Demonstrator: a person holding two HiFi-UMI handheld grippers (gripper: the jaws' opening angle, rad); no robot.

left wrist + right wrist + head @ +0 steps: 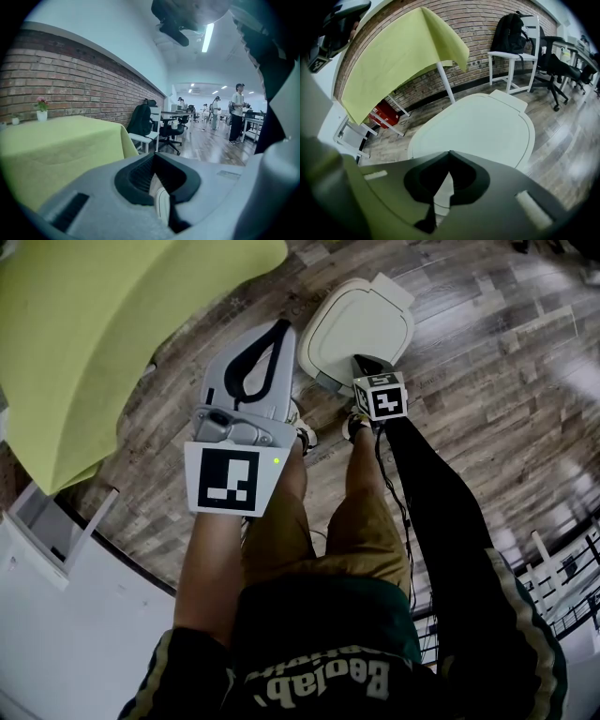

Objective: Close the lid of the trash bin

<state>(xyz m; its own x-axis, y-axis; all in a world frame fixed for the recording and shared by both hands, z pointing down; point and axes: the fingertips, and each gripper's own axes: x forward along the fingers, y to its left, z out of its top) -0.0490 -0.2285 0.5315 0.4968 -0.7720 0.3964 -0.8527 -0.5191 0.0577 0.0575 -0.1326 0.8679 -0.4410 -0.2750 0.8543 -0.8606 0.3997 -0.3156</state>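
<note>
The cream trash bin (pixel 356 326) stands on the wood floor in front of the person's feet, its lid (pixel 483 126) lying flat and down on it. My right gripper (pixel 356 359) is shut and empty, its tip just over the bin's near edge; in the right gripper view the tips (pixel 450 153) meet right above the lid. My left gripper (pixel 284 326) is shut and empty, held high to the left of the bin. In the left gripper view it (pixel 153 154) points out across the room, and the bin does not show there.
A table with a yellow-green cloth (pixel 94 324) stands left of the bin, with a red box (pixel 384 115) under it. A white chair with a black backpack (pixel 513 33) and an office chair (pixel 562 65) stand beyond. The person's shoes (pixel 302 435) are near the bin.
</note>
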